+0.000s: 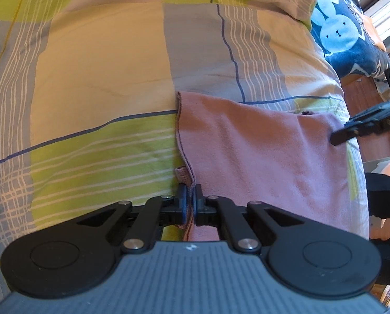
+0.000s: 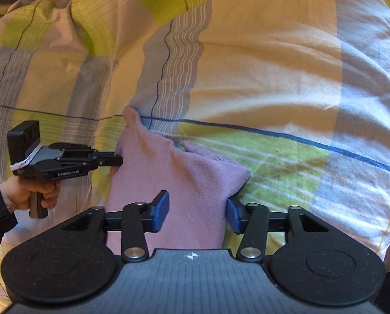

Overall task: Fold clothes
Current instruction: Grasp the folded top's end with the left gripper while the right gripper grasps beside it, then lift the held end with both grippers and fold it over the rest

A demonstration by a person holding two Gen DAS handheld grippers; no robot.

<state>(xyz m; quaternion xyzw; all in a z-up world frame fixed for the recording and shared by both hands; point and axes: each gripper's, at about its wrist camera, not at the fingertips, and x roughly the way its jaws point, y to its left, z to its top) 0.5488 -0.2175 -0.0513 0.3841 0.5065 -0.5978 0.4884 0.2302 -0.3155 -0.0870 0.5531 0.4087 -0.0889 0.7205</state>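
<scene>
Fingers (image 1: pixel 182 204) of the left gripper (image 1: pixel 189 204) pinched the hem of a pink fleece garment (image 1: pixel 260 151) on the checked bed quilt (image 1: pixel 103 65), while the right gripper (image 2: pixel 197 212) stood spread around its opposite end, folding seemingly partway done.

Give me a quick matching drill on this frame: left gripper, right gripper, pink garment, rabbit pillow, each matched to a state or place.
Things:
1. left gripper
2. right gripper
3. pink garment
4. rabbit pillow

States or places:
A. open, fingers either side of the pink cloth
B. lying on the plaid bedding
C. shut on the cloth's hemmed edge
D. at the far right edge of the bed, dark blue

Pairs: 1-C, 2-A, 3-B, 4-D
</scene>
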